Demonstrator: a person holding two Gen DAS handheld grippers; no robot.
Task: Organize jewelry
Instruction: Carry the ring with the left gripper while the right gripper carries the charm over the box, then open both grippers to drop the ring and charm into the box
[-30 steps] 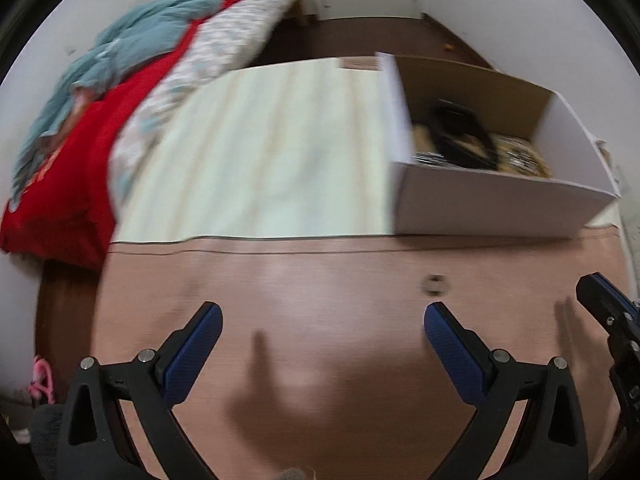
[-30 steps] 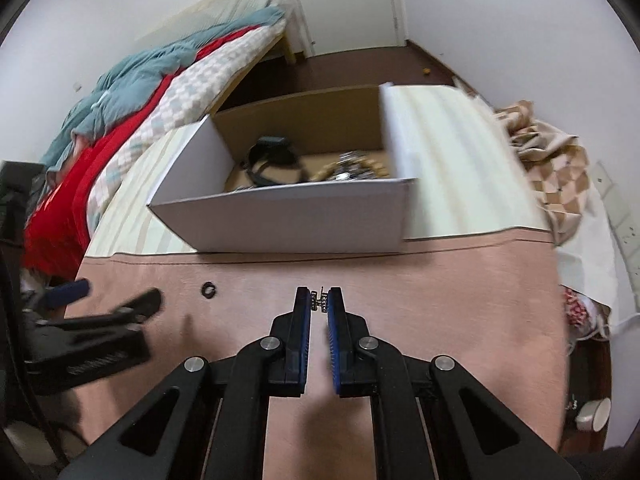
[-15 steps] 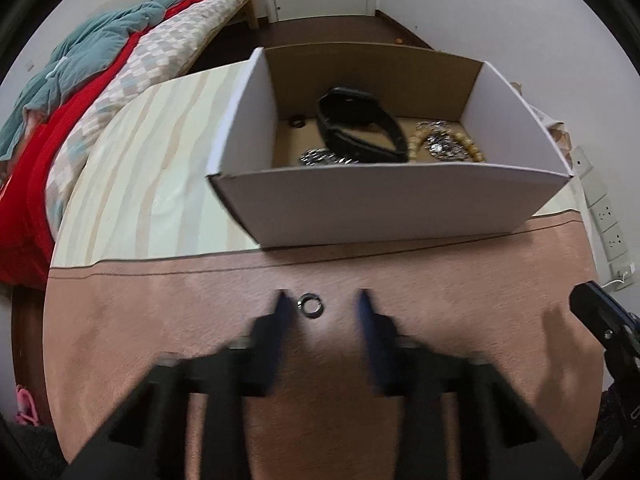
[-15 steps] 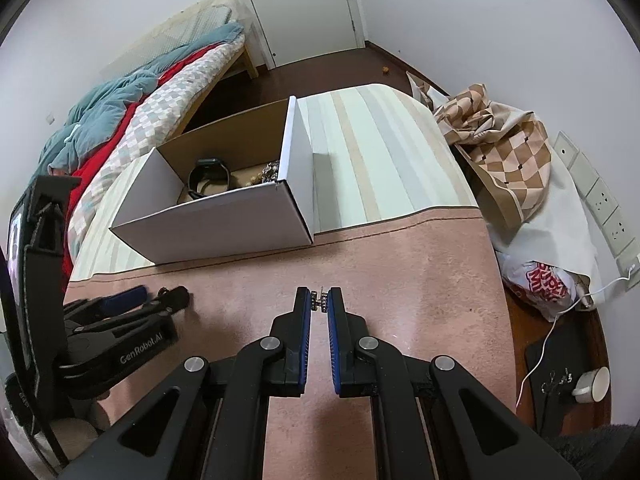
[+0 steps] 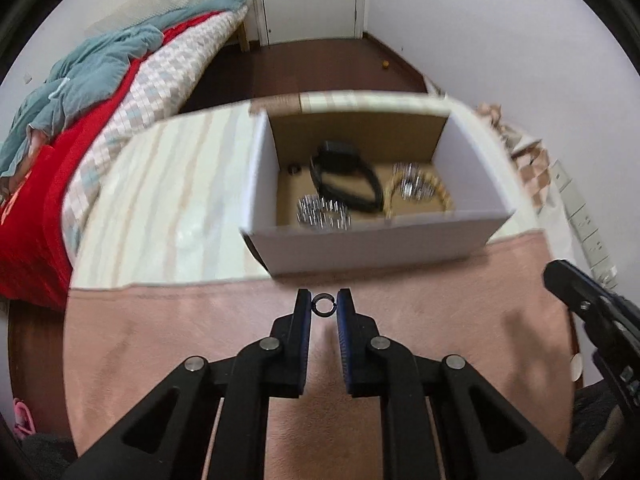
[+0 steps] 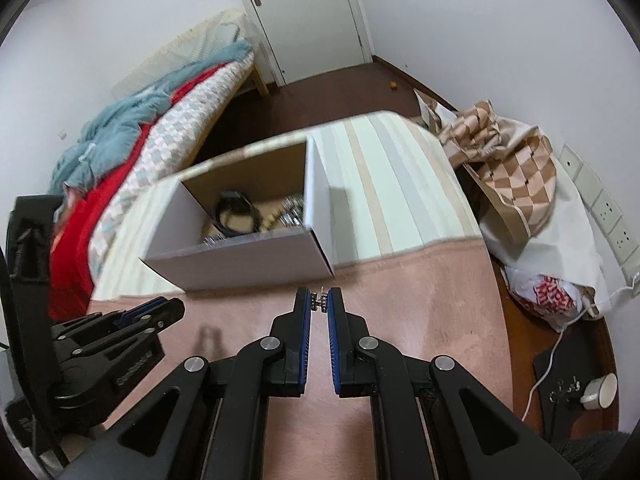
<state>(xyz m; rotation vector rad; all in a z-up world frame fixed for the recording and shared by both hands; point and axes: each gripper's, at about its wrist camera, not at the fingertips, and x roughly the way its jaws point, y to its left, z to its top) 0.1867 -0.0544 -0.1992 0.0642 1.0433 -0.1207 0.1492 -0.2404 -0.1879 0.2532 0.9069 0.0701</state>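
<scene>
Left wrist view: the left tongs [image 5: 324, 305] are closing on a small dark ring [image 5: 324, 305], which sits between the blue pads at their very tips, both pads touching it. Below the tongs lies a pink cloth [image 5: 160, 332] covering the near part of the desk; farther back the cover is pale and striped [image 5: 168, 184]. A white cardboard box [image 5: 372, 246] stands on the striped part, its near wall just beyond the seam with the pink cloth. Inside: a black strap-like piece [image 5: 346, 178], a beaded bracelet [image 5: 420, 196], a silvery spiky piece [image 5: 322, 214], and another small dark ring [image 5: 295, 169] near the back left corner. The right tongs [image 5: 580, 300] enter at the right edge. A bed with red and teal bedding [image 5: 80, 92] stands to the left.

Right wrist view: the right tongs [image 6: 319, 305] are closed on a small metal item [image 6: 319, 304], pinched at the tips; too small to tell what it is. They hang over the pink cloth, just before the box's near right corner. The left tongs show at lower left, beside the box's front wall. A checked cloth bundle [image 6: 516, 168] lies right of the desk.
</scene>
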